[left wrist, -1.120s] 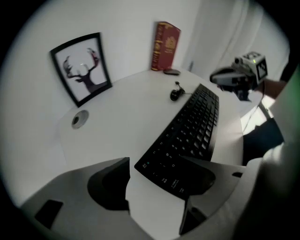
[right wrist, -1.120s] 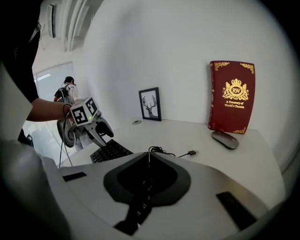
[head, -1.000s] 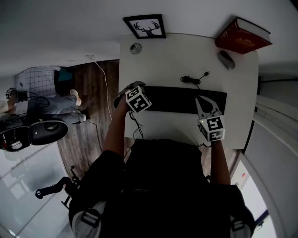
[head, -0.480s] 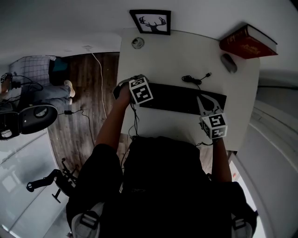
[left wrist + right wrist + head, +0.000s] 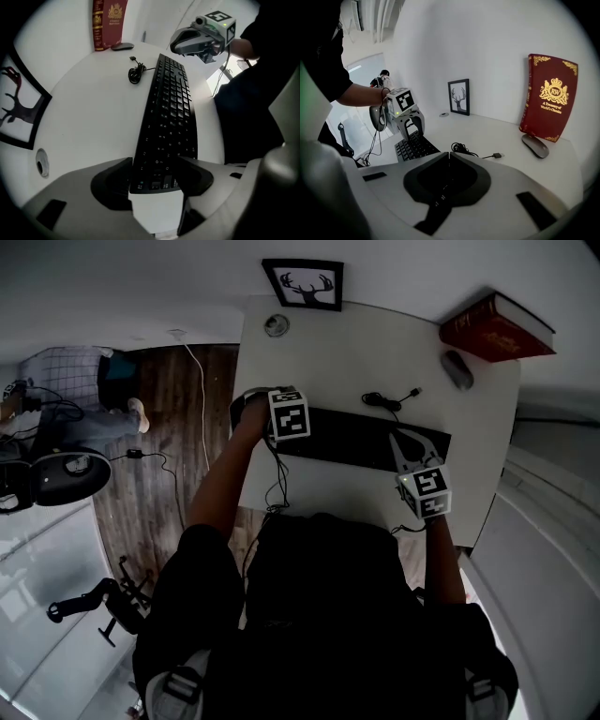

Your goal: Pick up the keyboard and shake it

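A long black keyboard (image 5: 356,439) lies flat across the white desk (image 5: 309,352). My left gripper (image 5: 279,432) is at its left end. In the left gripper view, that end of the keyboard (image 5: 168,117) sits between the jaws of the left gripper (image 5: 155,176), which are closing around it; the pads do not clearly press on it. My right gripper (image 5: 398,439) hovers over the keyboard's right end, shut and empty. The right gripper view shows the closed right gripper (image 5: 449,153), and beyond it the left gripper (image 5: 414,131) astride the keyboard (image 5: 415,147).
A red book (image 5: 497,322) leans at the back right, with a grey mouse (image 5: 457,368) in front of it. A coiled black cable (image 5: 389,399) lies behind the keyboard. A framed deer picture (image 5: 303,284) and a small round disc (image 5: 275,326) sit at the back left. Wooden floor lies to the left.
My left gripper has moved onto the keyboard's left end and its jaws have narrowed around it. The right gripper has barely moved.
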